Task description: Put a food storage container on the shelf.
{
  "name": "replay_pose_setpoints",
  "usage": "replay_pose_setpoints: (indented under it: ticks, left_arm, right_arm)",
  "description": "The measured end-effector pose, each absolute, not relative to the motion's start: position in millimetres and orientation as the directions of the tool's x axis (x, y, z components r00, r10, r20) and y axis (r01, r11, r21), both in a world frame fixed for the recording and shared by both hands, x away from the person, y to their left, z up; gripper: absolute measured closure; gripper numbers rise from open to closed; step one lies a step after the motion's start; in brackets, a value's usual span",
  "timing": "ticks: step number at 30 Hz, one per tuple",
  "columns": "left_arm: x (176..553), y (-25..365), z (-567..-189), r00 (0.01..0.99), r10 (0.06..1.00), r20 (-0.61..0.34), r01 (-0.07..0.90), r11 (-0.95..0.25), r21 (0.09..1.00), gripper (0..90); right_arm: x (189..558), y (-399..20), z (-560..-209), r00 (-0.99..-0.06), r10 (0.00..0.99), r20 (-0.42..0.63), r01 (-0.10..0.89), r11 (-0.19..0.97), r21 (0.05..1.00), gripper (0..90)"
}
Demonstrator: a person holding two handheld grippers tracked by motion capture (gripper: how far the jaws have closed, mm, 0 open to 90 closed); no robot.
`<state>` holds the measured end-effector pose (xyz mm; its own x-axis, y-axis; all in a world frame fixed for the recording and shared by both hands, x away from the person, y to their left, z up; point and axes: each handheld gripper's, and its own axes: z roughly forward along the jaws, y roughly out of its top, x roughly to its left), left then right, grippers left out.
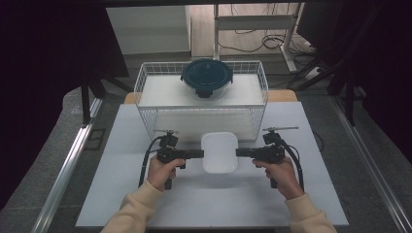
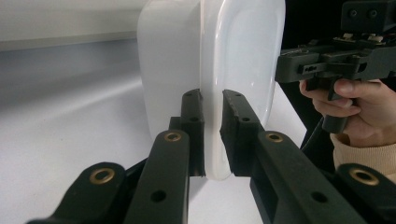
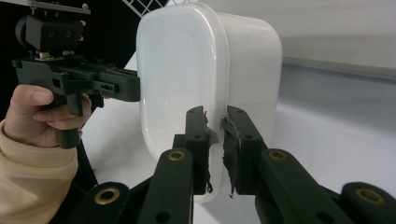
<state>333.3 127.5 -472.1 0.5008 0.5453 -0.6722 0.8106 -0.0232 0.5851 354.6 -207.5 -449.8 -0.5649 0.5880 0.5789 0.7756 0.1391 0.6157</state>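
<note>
- A white plastic container [image 1: 219,152] with rounded corners and a white lid sits at the middle of the pale bench [image 1: 121,194], just in front of a white wire basket [image 1: 145,104].
- The left tongs [image 1: 201,154] come at the container from its left side and the right tongs [image 1: 237,152] from its right, each held level by a hand in a cream sleeve.
- In the left gripper view, the left tongs [image 2: 213,135] are nearly closed, with both black jaws pinching the protruding rim of the container [image 2: 243,60]; one jaw lies on the lid side and the other on the body side.
- In the right gripper view, the right tongs [image 3: 216,149] are closed just as narrowly on the opposite rim of the container [image 3: 182,70]; frayed black padding shows on the inner faces of its jaws.
- So both tongs grip the same container by its rim, on opposite edges.
- Whether the container's base touches the bench or is just clear of it, I cannot tell.
- Inside the wire basket, toward its far side, stands a round glass container with a dark blue lid [image 1: 207,75], well apart from the tongs.
- Each gripper view also shows the other hand [image 2: 348,105] [image 3: 39,114] wrapped around its gripper's handle beyond the container.
</note>
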Motion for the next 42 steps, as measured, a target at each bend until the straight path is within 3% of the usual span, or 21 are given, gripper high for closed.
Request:
replay_pose_setpoints:
  ticks: [42]
  left_arm:
    - [328, 151, -402, 0.595, 0.564, -0.573, 0.702, -0.016, 0.712, 79.8]
  right_arm:
    - [353, -186, -382, -0.689, 0.553, 0.468, 0.638, 0.158, 0.754, 79.5]
